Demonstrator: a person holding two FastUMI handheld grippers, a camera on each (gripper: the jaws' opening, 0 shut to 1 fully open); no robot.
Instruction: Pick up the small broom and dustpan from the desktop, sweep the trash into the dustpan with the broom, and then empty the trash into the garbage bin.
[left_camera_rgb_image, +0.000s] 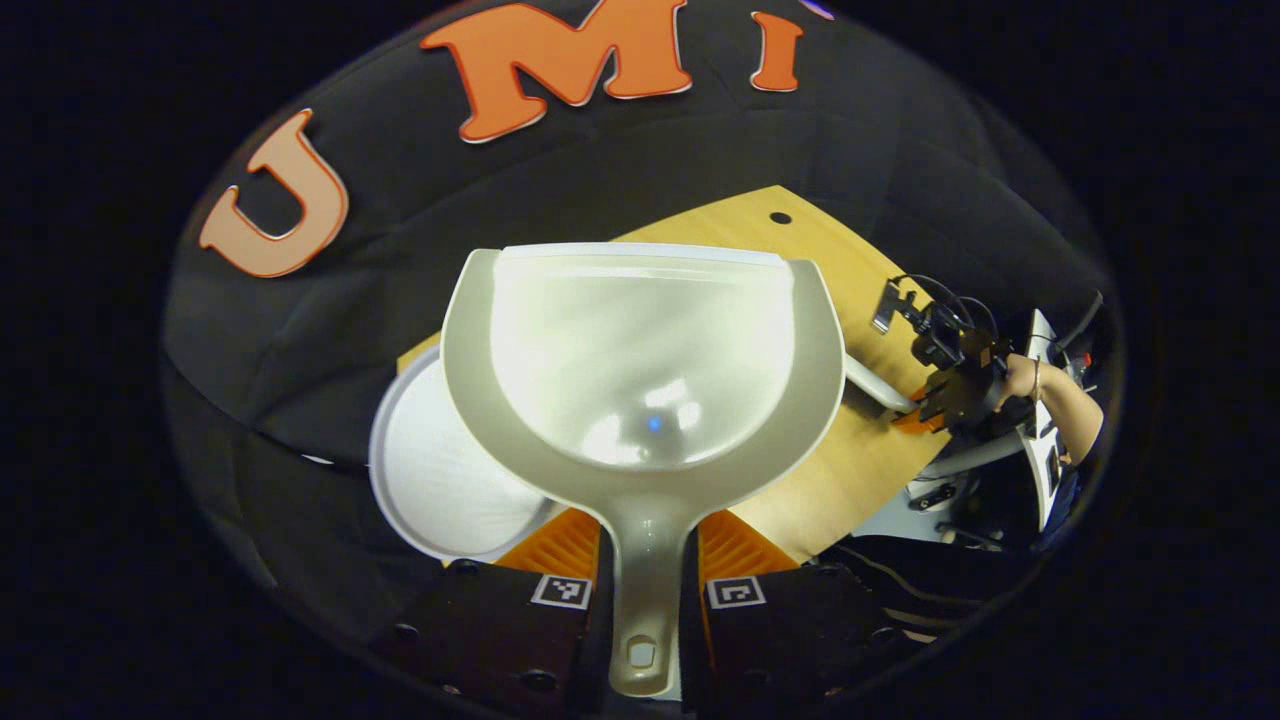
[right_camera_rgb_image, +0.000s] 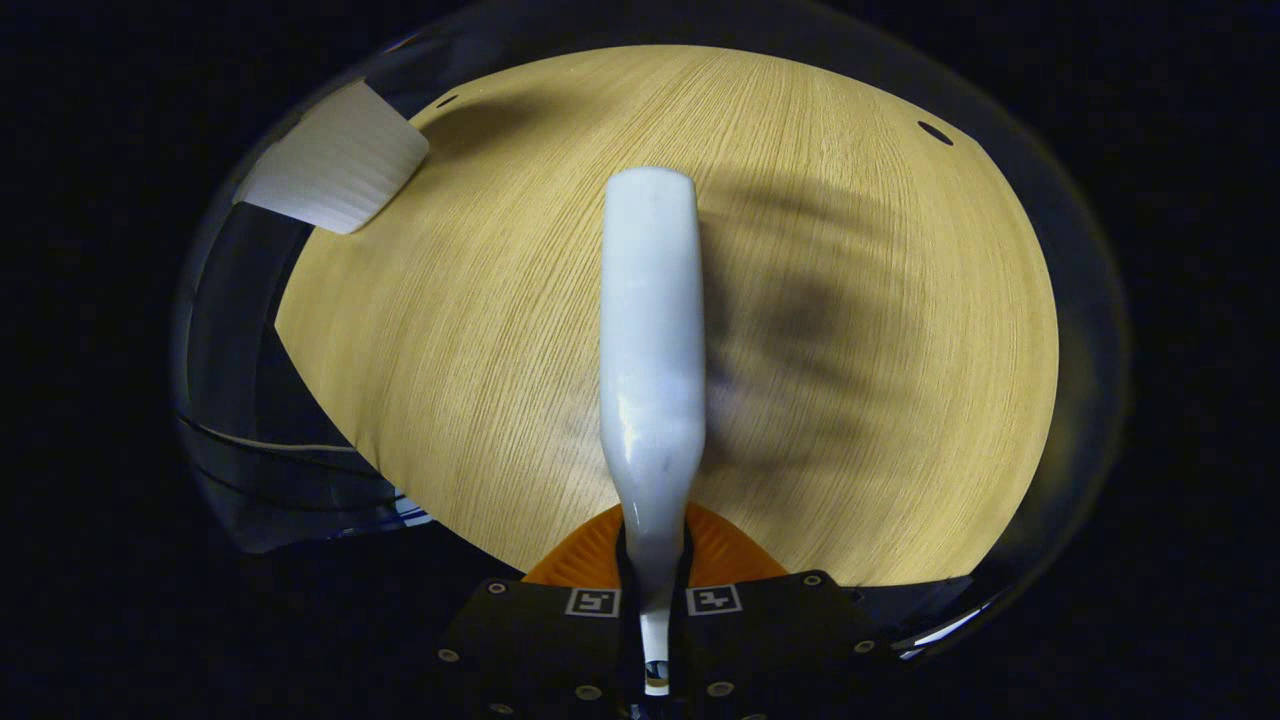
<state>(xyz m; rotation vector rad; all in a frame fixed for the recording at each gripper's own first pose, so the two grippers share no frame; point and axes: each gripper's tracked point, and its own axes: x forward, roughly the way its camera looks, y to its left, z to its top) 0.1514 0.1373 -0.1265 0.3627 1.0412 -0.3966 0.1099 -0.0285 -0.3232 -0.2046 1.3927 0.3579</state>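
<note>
My left gripper (left_camera_rgb_image: 648, 560) is shut on the handle of a pale grey dustpan (left_camera_rgb_image: 640, 360), held up with its scoop facing the camera; the inside is smooth and glossy. Partly under its left side stands the white garbage bin (left_camera_rgb_image: 430, 480), beside the wooden desktop (left_camera_rgb_image: 850, 470). Far right, the right gripper (left_camera_rgb_image: 940, 405) holds the small broom (left_camera_rgb_image: 875, 385) over the desk. In the right gripper view, my right gripper (right_camera_rgb_image: 652, 560) is shut on the white broom (right_camera_rgb_image: 650, 330), which points away over the desktop (right_camera_rgb_image: 880, 300). The ribbed white bin (right_camera_rgb_image: 335, 170) sits at the upper left.
A person's hand (left_camera_rgb_image: 1060, 400) holds the right gripper, with cables and grey equipment (left_camera_rgb_image: 960, 490) past the desk's right edge. A small round hole (left_camera_rgb_image: 780, 217) marks the desk's far corner. Black cloth walls surround the booth. The broom casts a shadow (right_camera_rgb_image: 800, 310) on the wood.
</note>
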